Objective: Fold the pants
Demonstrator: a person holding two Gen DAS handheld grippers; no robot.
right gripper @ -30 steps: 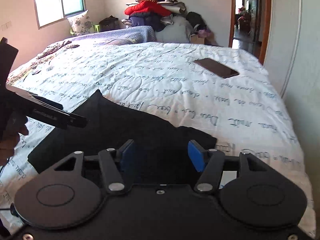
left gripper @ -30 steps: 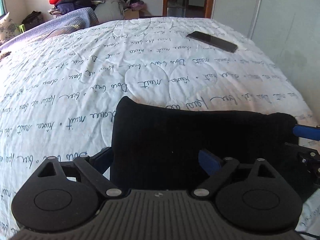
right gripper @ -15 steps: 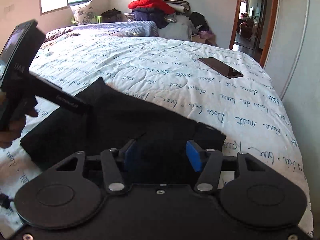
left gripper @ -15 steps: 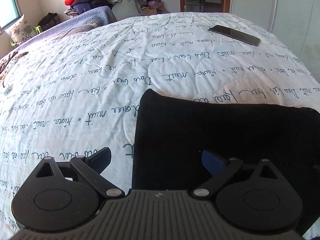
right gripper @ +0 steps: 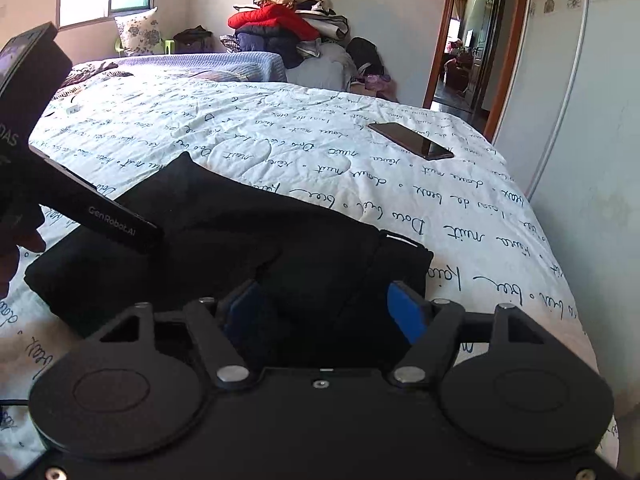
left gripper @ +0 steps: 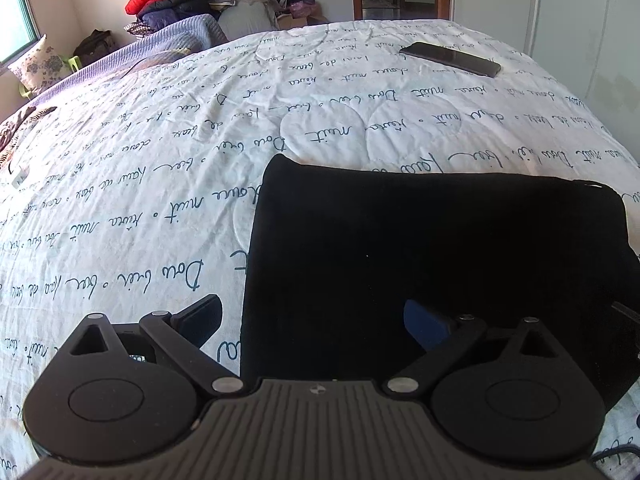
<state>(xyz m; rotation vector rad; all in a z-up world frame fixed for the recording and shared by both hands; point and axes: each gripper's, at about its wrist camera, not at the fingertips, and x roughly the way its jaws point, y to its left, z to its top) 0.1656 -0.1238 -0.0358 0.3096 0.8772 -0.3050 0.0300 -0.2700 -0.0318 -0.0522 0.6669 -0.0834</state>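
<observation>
The black pants (left gripper: 420,248) lie folded into a thick rectangle on the white bedspread (left gripper: 160,160), near its front edge. My left gripper (left gripper: 312,320) is open and empty, raised over the fold's near left edge. In the right wrist view the pants (right gripper: 248,240) show the same flat fold. My right gripper (right gripper: 324,312) is open and empty just above the fold's near right part. The left gripper's body (right gripper: 72,184) shows at the left of that view, held above the pants.
A dark phone (left gripper: 450,58) lies on the bedspread at the far right; it also shows in the right wrist view (right gripper: 412,140). A pile of clothes (right gripper: 284,32) and a pillow (right gripper: 140,30) sit beyond the bed. A wardrobe wall (right gripper: 600,120) runs along the right.
Both grippers have drawn back and up from the folded pants, both open. The left gripper shifted left, so the fold now sits to its right. The pants lie still.
</observation>
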